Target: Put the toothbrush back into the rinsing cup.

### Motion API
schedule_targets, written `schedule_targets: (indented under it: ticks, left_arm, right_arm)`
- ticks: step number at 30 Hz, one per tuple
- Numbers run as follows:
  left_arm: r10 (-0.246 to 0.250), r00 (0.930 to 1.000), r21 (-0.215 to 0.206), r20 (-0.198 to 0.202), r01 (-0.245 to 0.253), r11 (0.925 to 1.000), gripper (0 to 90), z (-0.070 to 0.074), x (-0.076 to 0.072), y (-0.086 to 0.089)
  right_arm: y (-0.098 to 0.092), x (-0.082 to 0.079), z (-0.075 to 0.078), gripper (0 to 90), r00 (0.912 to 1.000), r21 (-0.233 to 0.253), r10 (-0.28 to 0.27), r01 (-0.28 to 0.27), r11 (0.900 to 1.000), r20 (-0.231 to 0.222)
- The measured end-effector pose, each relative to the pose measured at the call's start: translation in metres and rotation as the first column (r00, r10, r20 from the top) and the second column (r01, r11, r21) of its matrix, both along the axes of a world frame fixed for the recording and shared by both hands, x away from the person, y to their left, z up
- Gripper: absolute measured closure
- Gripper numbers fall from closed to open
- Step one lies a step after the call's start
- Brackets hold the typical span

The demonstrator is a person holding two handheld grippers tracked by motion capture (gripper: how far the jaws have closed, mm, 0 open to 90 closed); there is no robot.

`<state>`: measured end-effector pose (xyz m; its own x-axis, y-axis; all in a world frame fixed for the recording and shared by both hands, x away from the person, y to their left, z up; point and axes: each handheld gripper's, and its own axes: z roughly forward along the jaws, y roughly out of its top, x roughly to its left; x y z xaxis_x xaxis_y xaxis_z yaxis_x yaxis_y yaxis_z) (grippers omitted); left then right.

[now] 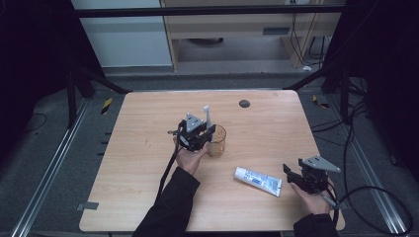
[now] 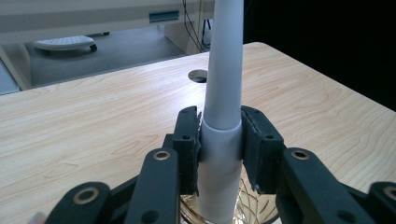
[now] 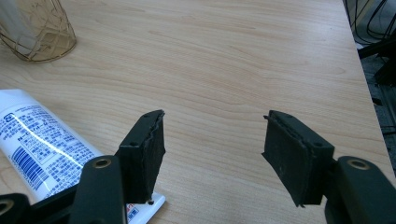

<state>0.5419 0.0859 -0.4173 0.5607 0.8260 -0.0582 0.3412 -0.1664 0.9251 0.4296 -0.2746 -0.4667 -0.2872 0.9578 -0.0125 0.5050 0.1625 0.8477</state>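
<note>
- Left gripper [image 1: 206, 132] sits near the middle of the table [image 1: 148, 118], and its jaws are clamped on the handle of a white toothbrush [image 1: 207, 116].
- From the left gripper view the left gripper [image 2: 219, 140] has both pads pressed right against the thick lower part of the toothbrush [image 2: 223, 93], one on each side, no gap that I can see.
- The toothbrush stands pretty much upright, and its bottom end goes down into a clear glass cup [image 1: 217, 140] with a gold-ish wire pattern. In the high view the brush end pokes up above the gripper.
- You can just catch the rim of the cup [image 2: 261, 205] under the jaws in the left gripper view.
- The cup stands on the table right beside the person's left hand [image 1: 190, 157].
- Right gripper [image 1: 292, 173] is over at the near right corner, jaws spread wide with nothing between them.
- In the right gripper view the right gripper [image 3: 212, 149] hovers just next to a white toothpaste tube [image 3: 42, 140] lying flat on the wood, with the tube's crimped end near one jaw. Can't tell if they're actually touching.
- The toothpaste tube [image 1: 258, 180] lies between the two hands, well apart from the cup.
- There's a small dark round hole [image 1: 244, 103] in the tabletop near the far edge.
</note>
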Motion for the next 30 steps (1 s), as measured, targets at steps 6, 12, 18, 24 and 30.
schedule_targets:
  ticks: [6,12,18,24,30]
  left_arm:
    - [-0.013,0.9999,0.002,0.005,0.013,0.9999,68.0,-0.0003,-0.0004,0.0002]
    - [-0.017,0.9997,-0.01,0.016,0.017,0.9998,67.6,-0.0024,-0.0006,0.0013]
    - [-0.023,0.9995,-0.012,0.023,0.024,0.9996,67.2,-0.0034,0.0,0.0008]
    - [-0.027,0.9991,-0.019,0.034,0.028,0.9994,66.8,-0.0053,-0.0005,0.0001]
    - [-0.032,0.999,-0.016,0.03,0.033,0.9993,66.3,-0.0056,-0.0009,0.0002]
  right_arm:
    - [-0.0001,0.0003,-0.0003,37.9,1.0,-0.005,0.002,-0.002,1.0,0.003]
    - [0.0003,0.0002,-0.0001,37.9,1.0,-0.008,0.002,-0.002,1.0,0.002]
    - [0.0003,0.0002,0.0,37.8,1.0,-0.006,0.002,-0.002,1.0,0.002]
    - [0.0005,0.0,0.0003,37.8,1.0,-0.003,0.001,-0.001,1.0,0.0]
    - [0.0005,0.0002,0.0001,37.8,1.0,-0.007,0.003,-0.003,1.0,0.002]
